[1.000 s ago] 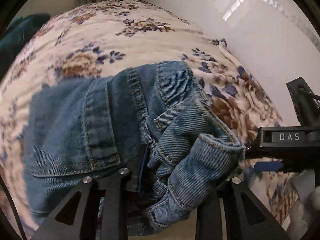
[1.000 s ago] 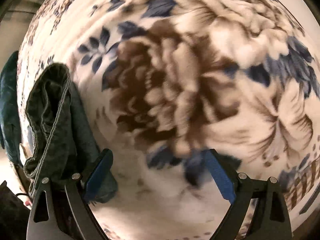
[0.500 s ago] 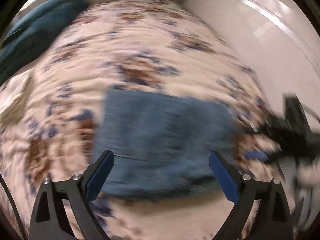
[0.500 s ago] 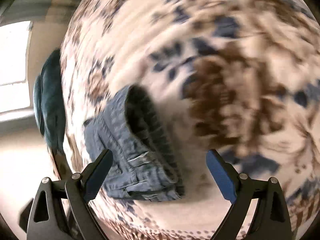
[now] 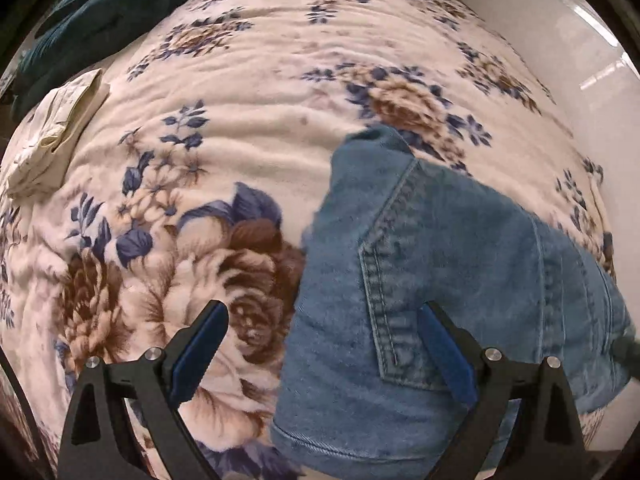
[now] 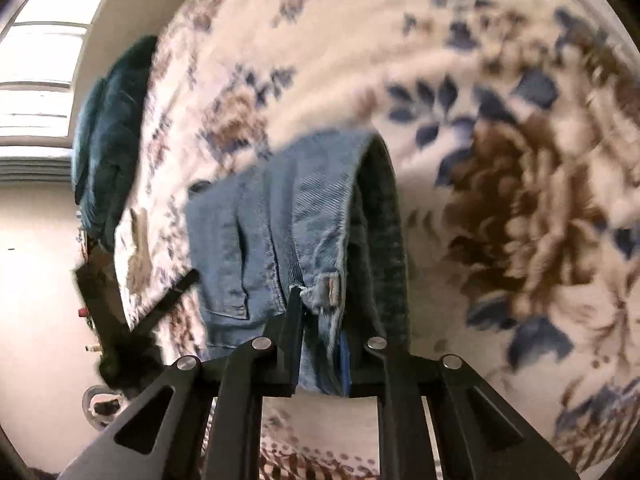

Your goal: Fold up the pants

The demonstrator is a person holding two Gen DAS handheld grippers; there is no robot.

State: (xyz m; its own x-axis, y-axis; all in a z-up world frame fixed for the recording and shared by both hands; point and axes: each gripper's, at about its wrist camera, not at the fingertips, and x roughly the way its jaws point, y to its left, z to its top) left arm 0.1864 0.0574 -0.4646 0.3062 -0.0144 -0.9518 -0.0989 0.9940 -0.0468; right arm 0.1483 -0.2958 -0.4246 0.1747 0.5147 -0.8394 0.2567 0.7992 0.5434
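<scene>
Released within the last second and shifted sideways: left gripper (image 5: 322, 350), jaws now spread wide with nothing pinched, hovering over the floral blanket (image 5: 248, 92). Just clamped down from wide open: right gripper (image 6: 318, 344), now clenched on the denim near a belt loop at the waistband.

From left to right in the left wrist view: dark teal bedding (image 5: 92, 20) along the far left edge of the bed; a cream folded cloth (image 5: 52, 136) near the left edge; a large brown printed flower under the open jaws; then the folded jeans (image 5: 460, 280), back pocket up, lying toward the right edge of the bed beside a white wall (image 5: 592, 60).

From left to right in the right wrist view: a bright window (image 6: 36, 80), the teal bedding again, the other gripper's dark frame low at left, then the jeans' stacked layers rising from the blanket into the pinch.

Likely risks: only some layers caught, so lifting would peel the fold open; free hanging denim could sag or twist without the left gripper's support; a thin seam grip could slip.
</scene>
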